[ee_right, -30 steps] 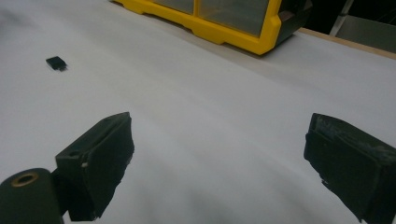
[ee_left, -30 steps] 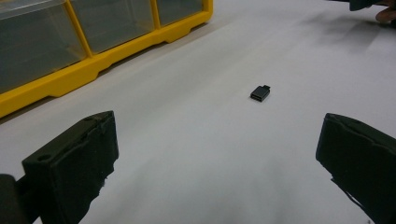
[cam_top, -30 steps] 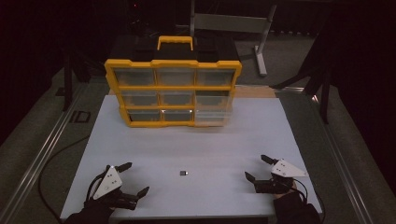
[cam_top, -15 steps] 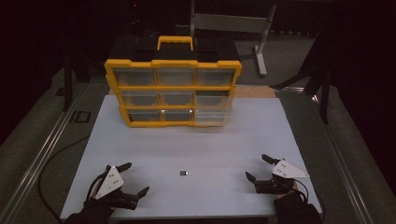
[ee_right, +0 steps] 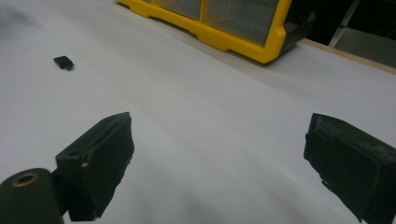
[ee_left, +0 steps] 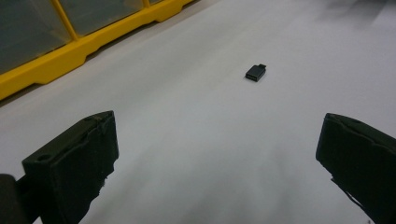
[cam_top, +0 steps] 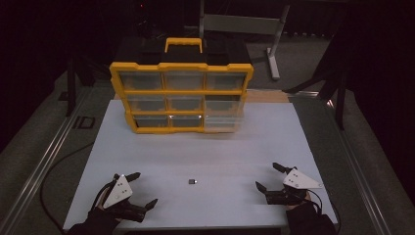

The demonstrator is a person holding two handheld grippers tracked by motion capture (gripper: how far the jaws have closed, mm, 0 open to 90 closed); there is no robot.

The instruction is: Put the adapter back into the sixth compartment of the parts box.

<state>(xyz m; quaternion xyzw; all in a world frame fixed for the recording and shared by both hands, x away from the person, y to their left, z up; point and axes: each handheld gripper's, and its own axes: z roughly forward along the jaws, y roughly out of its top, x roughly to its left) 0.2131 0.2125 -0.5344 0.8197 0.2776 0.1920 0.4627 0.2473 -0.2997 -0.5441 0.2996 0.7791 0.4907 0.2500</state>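
A small black adapter [cam_top: 192, 182] lies flat on the white table top [cam_top: 195, 152], between the two hands; it also appears as the adapter [ee_left: 255, 73] and the adapter [ee_right: 63, 61]. My left gripper [cam_top: 143, 189] rests near the front left edge, open and empty, to the left of the adapter. My right gripper [cam_top: 268, 177] sits near the front right edge, open and empty, to the right of it. A yellow drawer organizer [cam_top: 181, 93] with clear drawers and a handle stands at the back of the table.
The lowest right drawer [cam_top: 222, 120] of the organizer sticks out slightly forward. A metal stand [cam_top: 271, 44] is on the floor behind the table. Rails [cam_top: 44, 161] run along the left side. A wide stretch of bare table lies between organizer and grippers.
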